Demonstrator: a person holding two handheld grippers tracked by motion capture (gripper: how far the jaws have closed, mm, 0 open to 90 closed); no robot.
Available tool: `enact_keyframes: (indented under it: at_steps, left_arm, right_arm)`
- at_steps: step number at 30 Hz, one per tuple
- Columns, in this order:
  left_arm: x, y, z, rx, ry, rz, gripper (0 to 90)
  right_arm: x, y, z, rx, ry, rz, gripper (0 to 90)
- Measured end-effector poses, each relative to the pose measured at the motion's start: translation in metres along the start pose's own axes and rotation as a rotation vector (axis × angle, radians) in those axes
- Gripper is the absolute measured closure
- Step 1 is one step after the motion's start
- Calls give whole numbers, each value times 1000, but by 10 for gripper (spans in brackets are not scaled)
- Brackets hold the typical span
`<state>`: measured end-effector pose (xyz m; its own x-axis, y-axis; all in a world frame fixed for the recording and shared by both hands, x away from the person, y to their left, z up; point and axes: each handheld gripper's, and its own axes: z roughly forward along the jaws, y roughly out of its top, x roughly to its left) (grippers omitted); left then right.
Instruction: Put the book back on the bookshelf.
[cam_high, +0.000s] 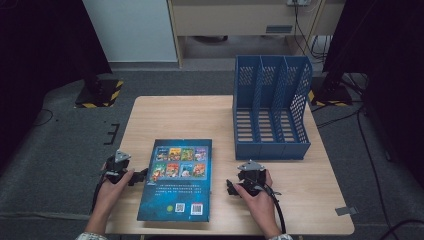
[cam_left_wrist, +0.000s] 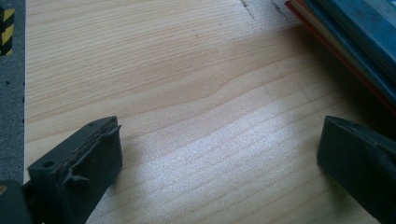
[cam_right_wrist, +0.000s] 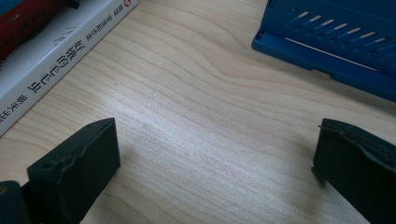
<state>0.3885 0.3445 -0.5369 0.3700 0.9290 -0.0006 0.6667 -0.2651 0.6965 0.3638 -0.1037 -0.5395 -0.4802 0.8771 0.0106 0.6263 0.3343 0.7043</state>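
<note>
Both grippers are resting wide open on the tabletop, flanking a book.

Left gripper (cam_high: 141, 175) is sitting just left of the blue picture book (cam_high: 177, 179), its jaws spread wide over bare wood with nothing between them; right gripper (cam_high: 230, 188) is sitting right of the book, jaws likewise wide and empty. Book is lying flat, back cover up, at the near middle of the tabletop (cam_high: 175, 117). Blue three-slot file rack (cam_high: 270, 110) is standing at the far right.
</note>
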Motion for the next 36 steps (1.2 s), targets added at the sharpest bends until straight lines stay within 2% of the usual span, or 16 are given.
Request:
enact_keyframes:
  at_steps: [13,15,19,21,22,23,24,25,27,29,30,31,32,34,35,36]
  left_arm:
    - [-1,2,-4,12,-11,1,47]
    - [-3,4,-10,0,-12,5,50]
    - [-2,7,-20,-12,-5,-23,57]
    - [-2,10,-26,-31,-12,-36,60]
    - [-6,13,-31,-47,-35,-37,62]
    - [-6,13,-31,-47,-35,-37,62]
    - [-9,15,-34,-54,-45,-30,62]
    - [-15,15,-37,-61,-53,-17,62]
    - [-21,13,-40,-58,-68,-6,62]
    - [-23,12,-41,-62,-82,-2,62]
    - [-27,12,-41,-68,-121,-7,62]
    - [-27,12,-41,-68,-121,-7,62]
    - [-29,13,-40,-68,-147,-4,62]
    - [-32,15,-38,-72,-164,-1,62]
    - [-37,16,-36,-67,-180,14,67]
    - [-40,17,-34,-60,-188,27,69]
  right_arm:
    - [-3,-1,-2,-6,16,2,23]
    - [-4,-1,-5,-9,32,13,71]
    - [-2,2,-10,-34,44,18,64]
    - [3,4,-15,-46,62,14,73]
    - [9,6,-20,-59,93,-11,75]
    - [9,6,-20,-59,93,-11,75]
    - [12,8,-21,-61,102,-18,82]
    - [20,12,-25,-78,131,-49,95]
    - [26,15,-28,-94,150,-57,102]
    - [29,17,-30,-101,168,-66,102]
    - [36,20,-32,-117,197,-82,102]
    - [36,20,-32,-117,197,-82,102]
    - [39,21,-33,-121,212,-86,101]
    - [45,24,-34,-138,252,-78,101]
    - [53,25,-32,-146,291,-83,99]
    - [55,25,-31,-149,302,-86,100]
